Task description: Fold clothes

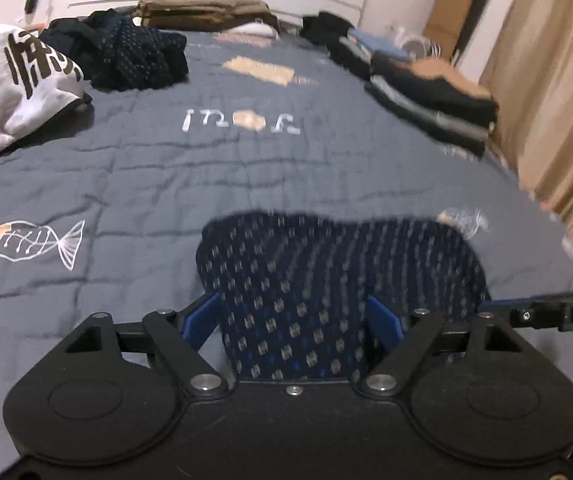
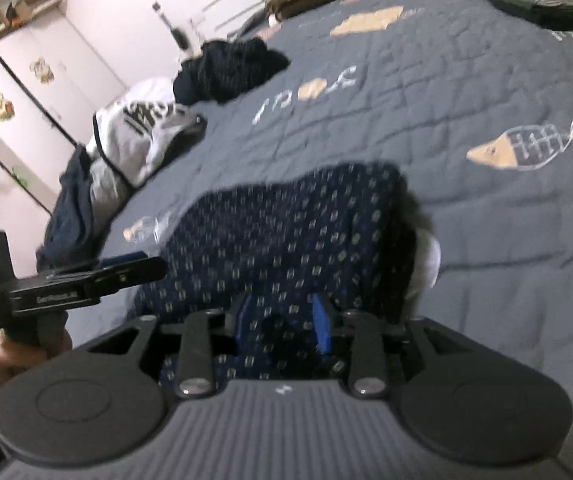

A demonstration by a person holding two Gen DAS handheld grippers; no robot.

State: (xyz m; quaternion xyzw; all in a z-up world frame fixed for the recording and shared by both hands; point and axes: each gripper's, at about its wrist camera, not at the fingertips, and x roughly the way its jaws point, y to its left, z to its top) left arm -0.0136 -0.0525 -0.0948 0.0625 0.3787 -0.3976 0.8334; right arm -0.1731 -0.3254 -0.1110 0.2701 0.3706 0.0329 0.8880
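A dark navy garment with a small dotted pattern (image 1: pixel 326 256) (image 2: pixel 286 220) lies bunched on the grey quilt (image 1: pixel 146 168) near the bed's front edge. My left gripper (image 1: pixel 292 316) stands wide, its blue pads (image 1: pixel 202 320) flanking a fold of the garment without clearly squeezing it. My right gripper (image 2: pixel 284 312) is partly parted, with cloth lying loosely between its blue pads (image 2: pixel 322 316). The two grippers work side by side: the right one (image 1: pixel 546 314) shows at the edge of the left wrist view, and the left one (image 2: pixel 86 280) in the right wrist view.
A white shirt with black characters (image 1: pixel 14 80) and a dark patterned heap (image 1: pixel 134 56) lie at the back left. A stack of folded clothes (image 1: pixel 430 100) lines the right side beside a beige curtain (image 1: pixel 558 80). A beige item (image 1: pixel 202 8) sits by the headboard.
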